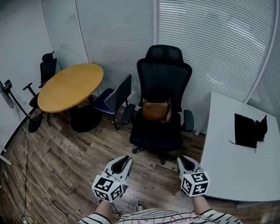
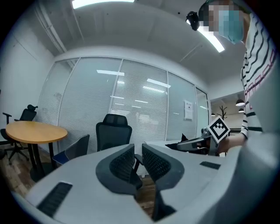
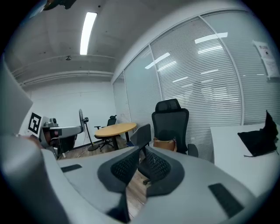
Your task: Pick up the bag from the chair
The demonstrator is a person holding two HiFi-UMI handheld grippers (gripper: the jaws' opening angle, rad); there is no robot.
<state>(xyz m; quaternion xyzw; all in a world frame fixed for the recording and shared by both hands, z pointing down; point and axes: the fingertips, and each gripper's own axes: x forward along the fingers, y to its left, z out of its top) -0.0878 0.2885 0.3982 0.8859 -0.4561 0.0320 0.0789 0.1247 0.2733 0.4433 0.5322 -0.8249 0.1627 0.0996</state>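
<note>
Striped sleeves (image 1: 95,223); grey left tool (image 1: 126,159) and right tool (image 1: 182,160) with marker cubes (image 1: 108,188).

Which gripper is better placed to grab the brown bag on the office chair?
Probably right. The right gripper sees the brown bag just beyond its shut jaws; the left gripper sees the office chair but no bag. Both are well short of it.

3 chairs (image 1: 164,80), 2 tables (image 1: 71,87), perhaps 2 bags (image 1: 156,109), 1 fan (image 1: 2,90).

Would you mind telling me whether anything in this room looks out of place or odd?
Only the brown bag, left on the seat of the black office chair against its backrest, where someone would sit. Nothing looks spilled, tipped or damaged.
</note>
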